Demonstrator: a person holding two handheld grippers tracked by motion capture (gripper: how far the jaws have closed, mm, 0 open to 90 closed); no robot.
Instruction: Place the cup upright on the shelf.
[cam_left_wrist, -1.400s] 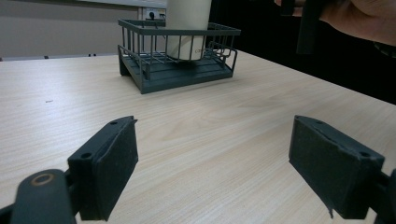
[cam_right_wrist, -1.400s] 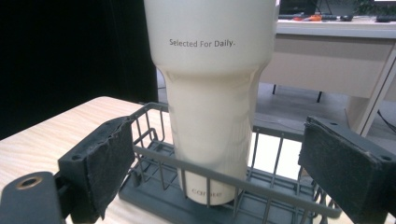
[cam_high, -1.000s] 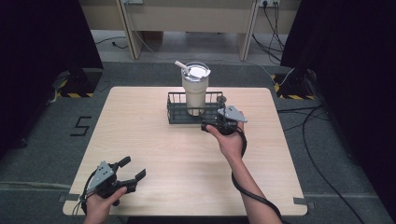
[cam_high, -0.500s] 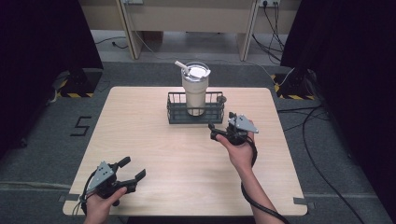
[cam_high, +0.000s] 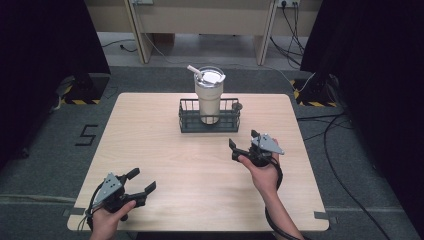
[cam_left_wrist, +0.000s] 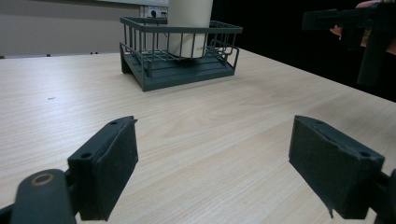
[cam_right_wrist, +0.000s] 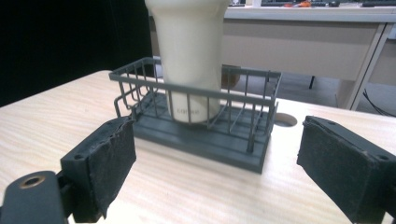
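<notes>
A cream tumbler (cam_high: 209, 97) with a lid and straw stands upright inside a dark wire basket (cam_high: 186, 122) at the far middle of the wooden table (cam_high: 150, 150). My right gripper (cam_high: 243, 139) is held open above the table, a short way in front and to the right of the basket, with nothing between its pads. In the right gripper view the tumbler (cam_right_wrist: 191, 56) and basket (cam_right_wrist: 243, 154) lie straight ahead between the open jaws. Near the table's front left corner my left gripper (cam_high: 141, 180) stands open and empty; in its own view the basket (cam_left_wrist: 163, 77) is far ahead.
A round cable hole (cam_right_wrist: 285, 120) sits in the tabletop just behind the basket. Desks and cables lie on the floor beyond the far edge. Bare wood stretches between the two grippers.
My right gripper has drawn back from the basket's right end toward the near right of the table. The left gripper has stayed in place.
</notes>
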